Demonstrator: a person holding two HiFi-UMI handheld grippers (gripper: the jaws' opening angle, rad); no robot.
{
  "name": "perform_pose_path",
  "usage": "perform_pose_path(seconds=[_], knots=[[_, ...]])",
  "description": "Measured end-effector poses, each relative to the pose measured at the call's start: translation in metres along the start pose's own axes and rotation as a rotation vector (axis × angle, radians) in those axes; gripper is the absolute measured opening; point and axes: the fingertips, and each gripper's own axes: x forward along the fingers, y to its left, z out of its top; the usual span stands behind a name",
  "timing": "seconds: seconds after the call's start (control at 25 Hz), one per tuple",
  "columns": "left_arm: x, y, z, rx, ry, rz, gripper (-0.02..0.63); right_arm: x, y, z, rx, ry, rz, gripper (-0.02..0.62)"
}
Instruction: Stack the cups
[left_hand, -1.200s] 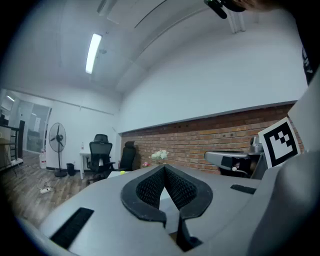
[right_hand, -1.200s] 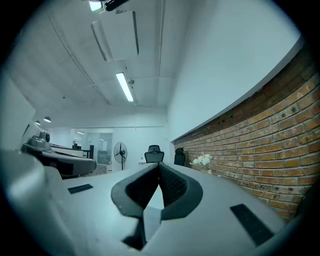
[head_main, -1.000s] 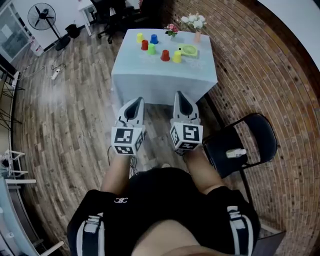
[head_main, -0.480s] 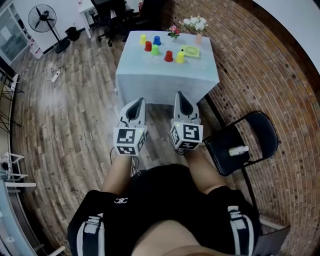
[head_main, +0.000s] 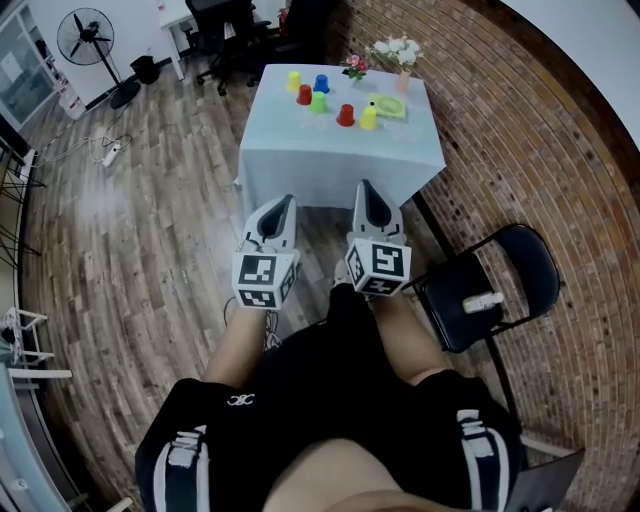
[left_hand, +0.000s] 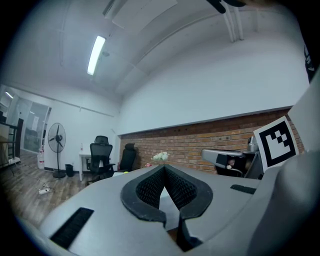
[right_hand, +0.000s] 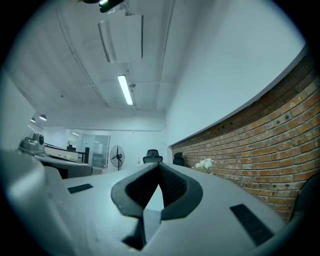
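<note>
You carry your left tool (head_main: 281, 206) and right tool (head_main: 368, 192) level in front of you, jaws together and empty, probably because the cups (head_main: 318, 102) stand well ahead on the surface (head_main: 340, 165), out of reach. Compared with a second ago, both tools sit slightly lower in the head view and the surface has drifted right.

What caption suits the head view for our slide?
Person faces a table of six coloured cups, left gripper and right gripper both shut.
</note>
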Motion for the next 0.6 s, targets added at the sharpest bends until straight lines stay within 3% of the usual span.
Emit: perform_pose_path(seconds=[0.32, 0.6], knots=[[0.036, 0.021, -0.003, 0.027, -0.013, -0.011, 0.002, 0.043, -0.012, -0.008, -0.001, -0.029, -0.01, 0.0], [0.114, 0.053, -0.012, 0.031, 0.002, 0.005, 0.002, 0.121, -0.036, -0.029, -0.02, -0.029, 0.0, 0.0]])
